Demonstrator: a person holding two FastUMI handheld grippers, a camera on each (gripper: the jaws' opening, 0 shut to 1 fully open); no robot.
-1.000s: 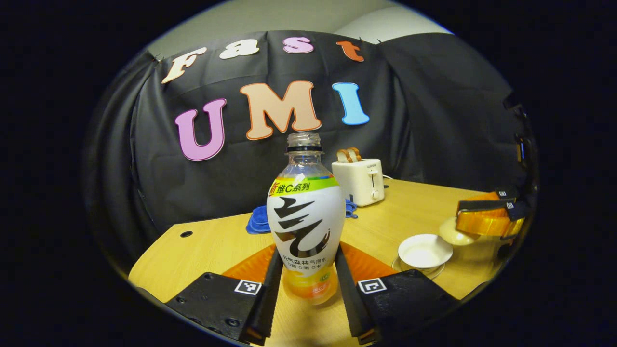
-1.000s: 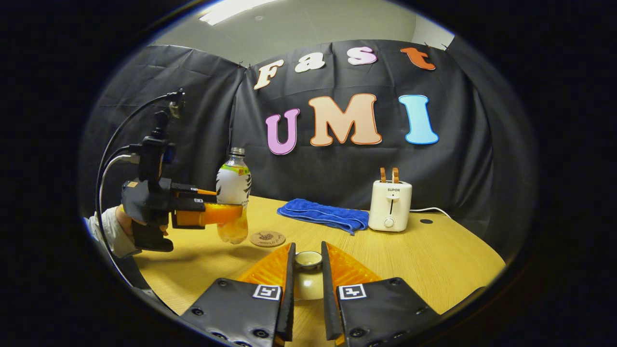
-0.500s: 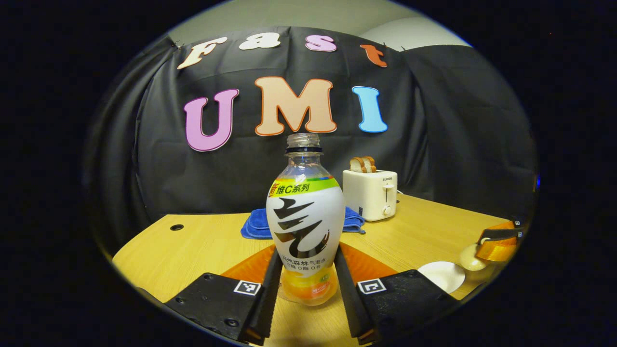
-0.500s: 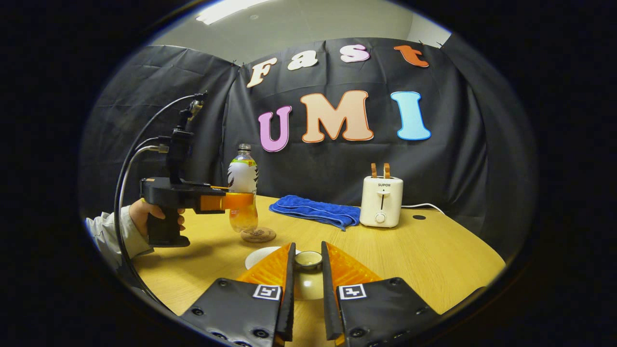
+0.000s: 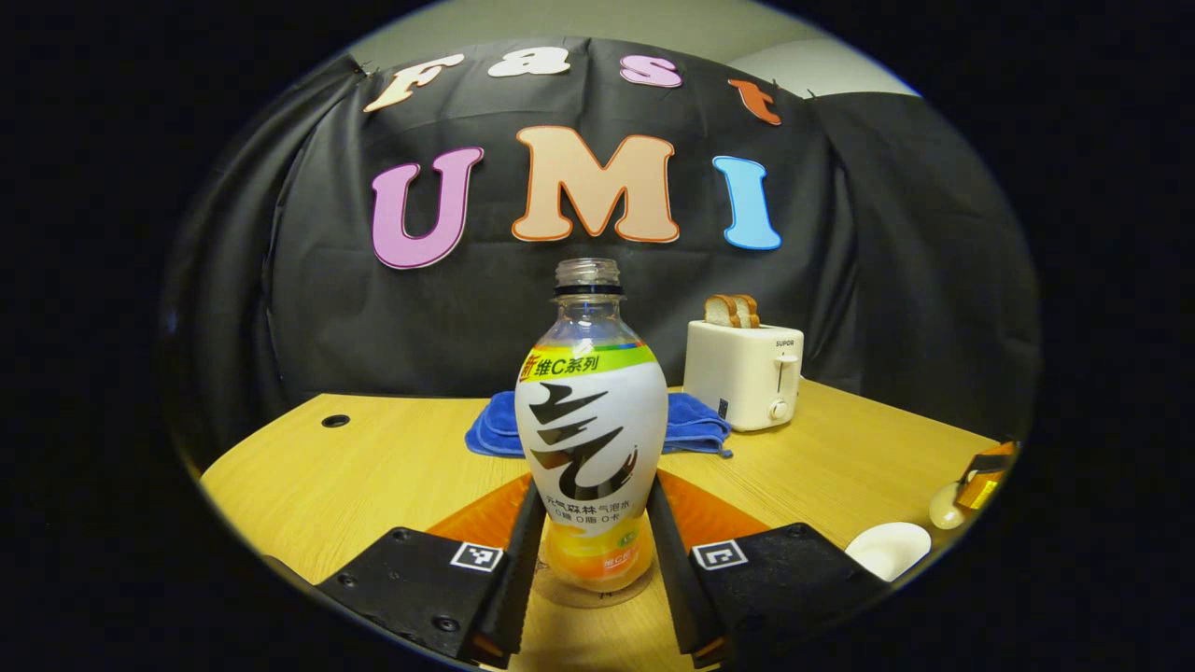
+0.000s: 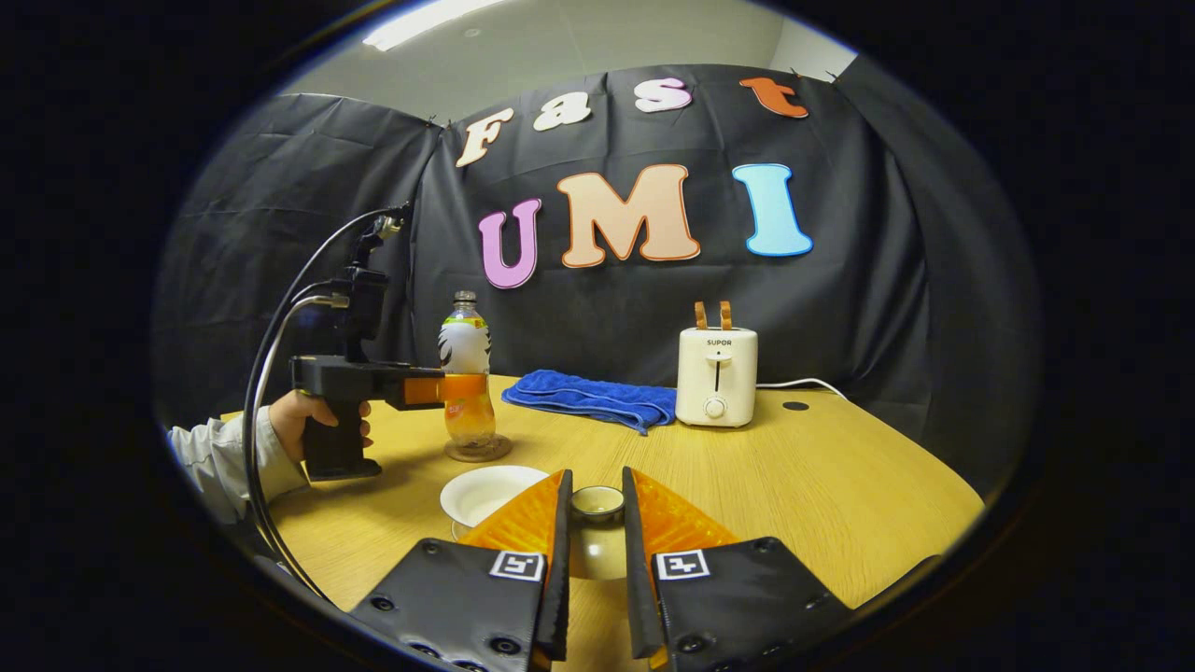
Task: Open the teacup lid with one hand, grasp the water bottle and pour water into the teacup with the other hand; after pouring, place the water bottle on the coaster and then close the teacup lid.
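Water bottle now on coaster, still gripped

On my surface: one water bottle, one coaster, one teacup, one teacup lid, one blue towel, one toaster holding two bread slices. My claws: two.

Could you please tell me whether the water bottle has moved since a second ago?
Yes. In the right gripper view the water bottle has come down onto the coaster, having hung above and left of it earlier.
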